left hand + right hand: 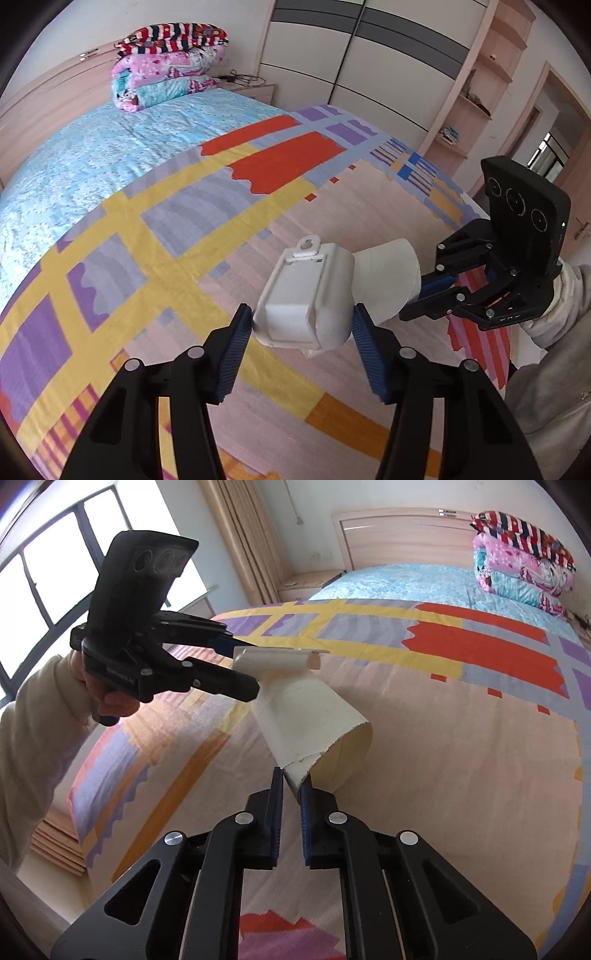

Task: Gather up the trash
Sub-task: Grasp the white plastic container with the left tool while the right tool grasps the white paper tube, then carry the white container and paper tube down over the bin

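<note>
Both grippers (301,325) (291,779) tight on trash (306,299).

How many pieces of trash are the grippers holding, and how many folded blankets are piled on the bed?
White plastic package, held in the left gripper: 1
Paper cup, pinched at its rim by the right gripper: 1
Folded blankets stacked on the bed: 3
Total: 5
</note>
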{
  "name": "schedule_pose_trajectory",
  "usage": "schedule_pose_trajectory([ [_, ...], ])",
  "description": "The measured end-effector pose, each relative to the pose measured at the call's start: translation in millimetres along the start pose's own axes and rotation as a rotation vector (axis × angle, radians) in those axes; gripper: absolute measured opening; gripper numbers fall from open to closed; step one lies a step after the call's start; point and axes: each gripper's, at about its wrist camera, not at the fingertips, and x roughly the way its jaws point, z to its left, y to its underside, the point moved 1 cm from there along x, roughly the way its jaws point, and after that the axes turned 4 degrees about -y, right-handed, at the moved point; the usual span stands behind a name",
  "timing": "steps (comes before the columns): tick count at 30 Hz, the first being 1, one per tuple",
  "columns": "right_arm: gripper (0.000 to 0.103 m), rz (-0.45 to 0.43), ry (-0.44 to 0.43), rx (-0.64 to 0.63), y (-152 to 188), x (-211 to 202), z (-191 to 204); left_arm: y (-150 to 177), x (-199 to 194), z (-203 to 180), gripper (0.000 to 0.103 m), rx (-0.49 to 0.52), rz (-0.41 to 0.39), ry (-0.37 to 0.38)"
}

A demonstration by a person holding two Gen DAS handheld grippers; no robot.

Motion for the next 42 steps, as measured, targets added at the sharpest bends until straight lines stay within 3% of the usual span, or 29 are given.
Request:
schedule_pose_trajectory([
  [29,0.004,-0.066,0.088,-0.104,39.1,-80.7,80.5,38.2,-80.1,-108.0,0.054,0.004,-0.062,-0.114],
  [42,0.004,-0.117,0.129,-0.174,68.3,-135.1,116.6,62.6,-117.1,-166.6,0.054,0.017,-0.144,-0.119],
])
